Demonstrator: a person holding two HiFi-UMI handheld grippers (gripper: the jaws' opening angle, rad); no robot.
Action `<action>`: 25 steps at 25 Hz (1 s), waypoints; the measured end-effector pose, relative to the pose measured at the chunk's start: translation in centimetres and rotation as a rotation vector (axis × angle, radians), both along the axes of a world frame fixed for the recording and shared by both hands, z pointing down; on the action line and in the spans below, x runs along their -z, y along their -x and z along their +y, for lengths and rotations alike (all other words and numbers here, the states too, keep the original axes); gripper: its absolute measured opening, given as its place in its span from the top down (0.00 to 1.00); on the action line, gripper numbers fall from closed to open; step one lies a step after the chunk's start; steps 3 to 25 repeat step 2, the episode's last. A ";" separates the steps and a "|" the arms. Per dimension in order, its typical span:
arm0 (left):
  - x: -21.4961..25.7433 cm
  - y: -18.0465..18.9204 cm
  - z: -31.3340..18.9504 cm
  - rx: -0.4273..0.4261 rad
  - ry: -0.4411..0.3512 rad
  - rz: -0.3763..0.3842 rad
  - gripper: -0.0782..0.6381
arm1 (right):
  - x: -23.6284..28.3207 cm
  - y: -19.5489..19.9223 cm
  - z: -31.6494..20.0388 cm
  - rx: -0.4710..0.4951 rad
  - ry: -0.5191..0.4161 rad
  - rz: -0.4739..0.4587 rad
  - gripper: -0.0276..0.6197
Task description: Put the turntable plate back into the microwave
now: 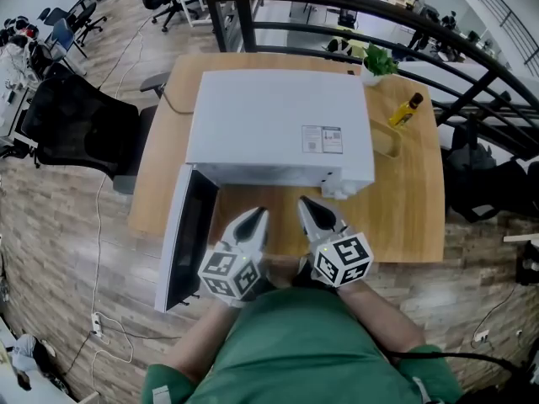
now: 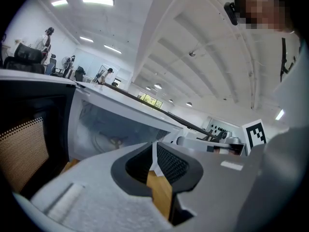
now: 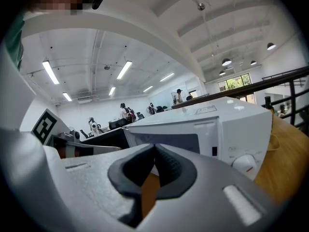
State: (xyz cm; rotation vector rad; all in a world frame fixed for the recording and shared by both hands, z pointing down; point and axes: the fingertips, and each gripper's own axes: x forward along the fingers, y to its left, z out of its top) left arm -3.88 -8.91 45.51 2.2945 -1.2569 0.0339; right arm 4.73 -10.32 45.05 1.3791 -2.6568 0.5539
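Shows the turntable plate (image 2: 107, 140) already inside the open cavity of the microwave (image 1: 282, 124), low on its floor; places it ahead of the left tool (image 2: 154, 153), beyond the tips and well apart from the pads (image 2: 171, 166); catches that tool and the right tool (image 3: 155, 151) side by side just in front of the microwave, tips aimed at its open front; finds the left tool's jaws pressed together with nothing between them; finds the right tool's likewise closed tight and empty.

Renders the plate as a pale, glassy, rounded form, blurred by the wide lens; leaves finer detail unreadable.

Presents the microwave as a boxy white shell with a smooth top and a small label near its right edge; hangs the dark-windowed door (image 1: 185, 242) wide open at the microwave's left; sets a round white knob (image 3: 245, 163) on the panel at the microwave's right; gives the tools dark ribbed pads in pale grey moulded bodies, each with a marker cube (image 1: 344, 259) in black and white squares.

Rests the microwave on a warm wood-grain table (image 1: 404, 217); stands a dark bottle (image 1: 406, 110) with yellow on it and a green plant (image 1: 379, 60) to the microwave's right.
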 end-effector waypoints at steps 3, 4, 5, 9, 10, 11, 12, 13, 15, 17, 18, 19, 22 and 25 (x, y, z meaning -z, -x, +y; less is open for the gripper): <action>-0.1 -0.1 -0.2 -0.001 0.001 -0.003 0.84 | -0.1 0.0 -0.1 0.000 0.001 0.000 0.95; -0.1 -0.1 -0.2 -0.001 0.001 -0.003 0.84 | -0.1 0.0 -0.1 0.000 0.001 0.000 0.95; -0.1 -0.1 -0.2 -0.001 0.001 -0.003 0.84 | -0.1 0.0 -0.1 0.000 0.001 0.000 0.95; -0.1 -0.1 -0.2 -0.001 0.001 -0.003 0.84 | -0.1 0.0 -0.1 0.000 0.001 0.000 0.95; -0.1 -0.1 -0.2 -0.001 0.001 -0.003 0.84 | -0.1 0.0 -0.1 0.000 0.001 0.000 0.95; -0.1 -0.1 -0.2 -0.001 0.001 -0.003 0.84 | -0.1 0.0 -0.1 0.000 0.001 0.000 0.95; -0.1 -0.1 -0.2 -0.001 0.001 -0.003 0.84 | -0.1 0.0 -0.1 0.000 0.001 0.000 0.95; -0.1 -0.1 -0.2 -0.001 0.001 -0.003 0.84 | -0.1 0.0 -0.1 0.000 0.001 0.000 0.95; -0.1 -0.1 -0.2 -0.001 0.001 -0.003 0.84 | -0.1 0.0 -0.1 0.000 0.001 0.000 0.95; -0.1 -0.1 -0.2 -0.001 0.001 -0.003 0.84 | -0.1 0.0 -0.1 0.000 0.001 0.000 0.95; -0.1 -0.1 -0.2 -0.001 0.001 -0.003 0.84 | -0.1 0.0 -0.1 0.000 0.001 0.000 0.95; -0.1 -0.1 -0.2 -0.001 0.001 -0.003 0.84 | -0.1 0.0 -0.1 0.000 0.001 0.000 0.95; -0.1 -0.1 -0.2 -0.001 0.001 -0.003 0.84 | -0.1 0.0 -0.1 0.000 0.001 0.000 0.95; -0.1 -0.1 -0.2 -0.001 0.001 -0.003 0.84 | -0.1 0.0 -0.1 0.000 0.001 0.000 0.95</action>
